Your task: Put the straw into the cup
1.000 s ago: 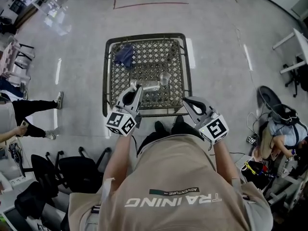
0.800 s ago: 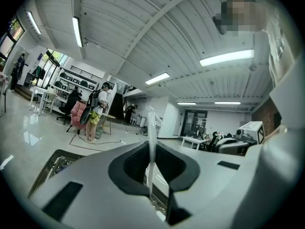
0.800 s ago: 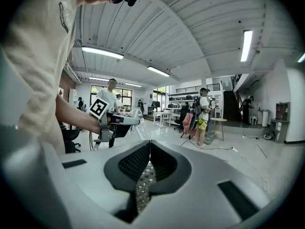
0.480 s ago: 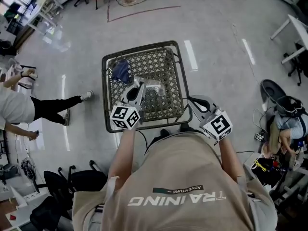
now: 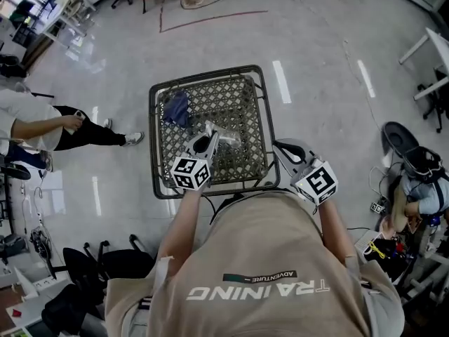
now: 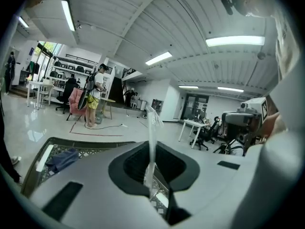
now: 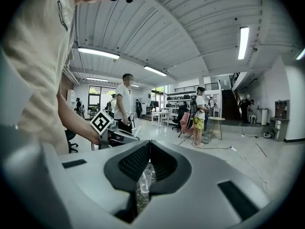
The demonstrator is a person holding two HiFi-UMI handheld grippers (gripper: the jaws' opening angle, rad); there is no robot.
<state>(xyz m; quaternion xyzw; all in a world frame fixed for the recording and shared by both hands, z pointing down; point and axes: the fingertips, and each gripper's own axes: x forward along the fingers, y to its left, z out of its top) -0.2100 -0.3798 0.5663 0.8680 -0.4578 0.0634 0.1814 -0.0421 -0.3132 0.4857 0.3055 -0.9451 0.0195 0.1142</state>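
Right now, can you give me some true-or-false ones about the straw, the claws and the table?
1. The left claw holds the straw. True.
2. The straw is inside the cup. False: it sticks up out of the left claw, not in the cup.
3. A blue cloth lies on the table. True.
4. The table top is solid wood. False: it is an open metal lattice.
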